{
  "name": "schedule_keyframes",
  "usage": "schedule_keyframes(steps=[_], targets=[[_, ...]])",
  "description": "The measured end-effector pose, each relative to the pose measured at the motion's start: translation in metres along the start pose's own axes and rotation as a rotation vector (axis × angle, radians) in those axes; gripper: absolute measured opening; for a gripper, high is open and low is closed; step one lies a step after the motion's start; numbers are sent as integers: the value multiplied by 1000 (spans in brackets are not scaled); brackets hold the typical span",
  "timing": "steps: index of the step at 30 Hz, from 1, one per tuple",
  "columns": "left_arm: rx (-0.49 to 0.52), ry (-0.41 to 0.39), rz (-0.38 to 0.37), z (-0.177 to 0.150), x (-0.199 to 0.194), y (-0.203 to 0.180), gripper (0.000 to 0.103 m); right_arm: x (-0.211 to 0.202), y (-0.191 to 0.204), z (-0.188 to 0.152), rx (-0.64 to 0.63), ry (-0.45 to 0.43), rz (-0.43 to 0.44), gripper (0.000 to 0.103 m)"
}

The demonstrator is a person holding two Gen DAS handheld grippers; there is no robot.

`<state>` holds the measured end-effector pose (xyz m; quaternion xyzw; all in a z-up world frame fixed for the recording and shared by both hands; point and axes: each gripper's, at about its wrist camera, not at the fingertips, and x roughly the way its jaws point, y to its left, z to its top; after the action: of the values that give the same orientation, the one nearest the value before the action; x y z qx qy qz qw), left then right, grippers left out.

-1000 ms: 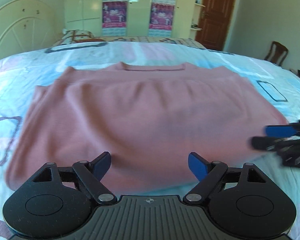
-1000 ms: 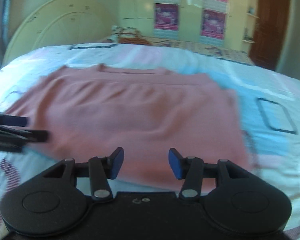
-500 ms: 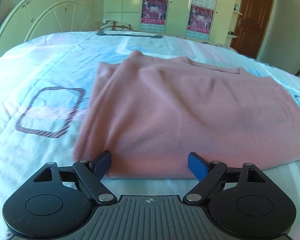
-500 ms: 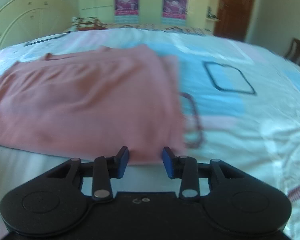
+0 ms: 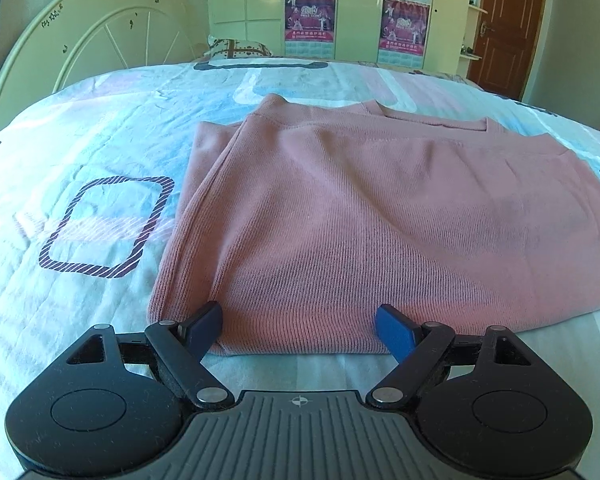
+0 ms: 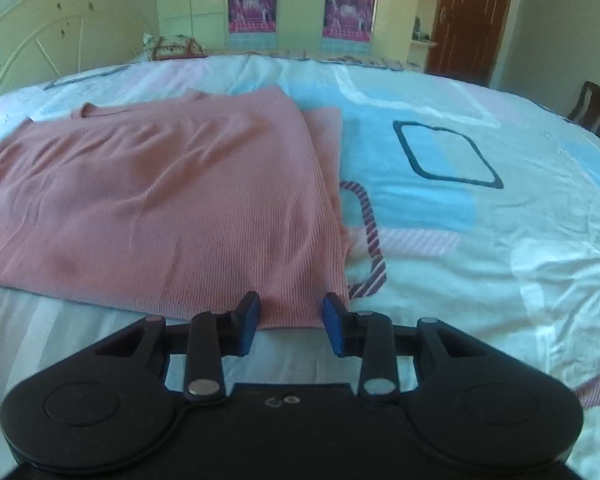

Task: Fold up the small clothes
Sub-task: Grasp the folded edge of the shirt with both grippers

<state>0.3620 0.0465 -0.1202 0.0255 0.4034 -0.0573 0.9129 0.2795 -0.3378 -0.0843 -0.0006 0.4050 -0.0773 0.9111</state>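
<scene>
A pink ribbed sweater (image 5: 380,216) lies flat on a patterned bedsheet (image 5: 80,152), sleeves folded in. The left gripper (image 5: 299,330) gapes wide at the sweater's near left corner. The right gripper (image 6: 291,322), jaws narrowly apart, sits at its near right corner (image 6: 296,300), gripping nothing.

Matt ribbed-knit pink top (image 5: 380,220) on smooth printed cotton-like bedsheet (image 5: 80,152).
</scene>
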Motion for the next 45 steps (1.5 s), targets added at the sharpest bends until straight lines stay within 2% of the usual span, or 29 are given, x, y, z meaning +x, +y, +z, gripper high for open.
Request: schedule_keyframes(steps=[4,7,9,10,12,14,15,17,18,21,25,31,36,38,39,40,41,42,44,45], targets=[[-6,5,9,-1,-4,0,83,0,2,3,-19,16,-1,36],[-35,9,59,0,-17,4,83,-3,2,6,-9,28,5,37],[-100,-9,62,-6,-32,14,83,-18,3,9,-1,-12,32,45],[-144,-12,32,-10,-38,20,83,-25,5,9,0,-40,53,49],[-268,-7,-40,-21,-45,35,83,-34,7,11,9,-63,91,48],[-416,11,-108,-35,-43,49,76,-37,10,14,31,-70,150,38],[-501,7,-130,-43,-42,57,66,-37,12,17,46,-65,178,36],[-661,-28,-176,-54,-37,71,65,-34,18,20,72,-59,217,28],[-733,-40,-201,-57,-34,78,65,-32,21,21,83,-54,235,28],[-858,-66,-243,-60,-20,87,65,-25,34,27,100,-33,261,17],[-932,-97,-270,-57,-7,88,65,-20,55,39,100,-44,281,11],[-971,-176,-292,-41,21,89,65,-8,81,62,106,-39,296,11],[-848,-219,-249,-19,35,76,64,7,106,79,89,-30,315,11],[-850,-222,-243,-10,42,75,63,13,116,85,83,-25,323,11],[-863,-218,-250,-7,44,76,53,16,121,87,79,-22,328,11],[-877,-202,-259,-5,49,78,28,18,126,89,74,-18,333,11],[-897,-168,-281,-6,56,81,13,21,130,90,69,-14,338,11],[-929,-149,-305,-9,62,85,8,24,135,92,65,-9,347,11],[-974,-203,-352,-11,56,91,8,27,143,94,56,-5,359,10],[-950,-246,-354,-8,46,91,8,28,145,95,51,-8,367,10]])
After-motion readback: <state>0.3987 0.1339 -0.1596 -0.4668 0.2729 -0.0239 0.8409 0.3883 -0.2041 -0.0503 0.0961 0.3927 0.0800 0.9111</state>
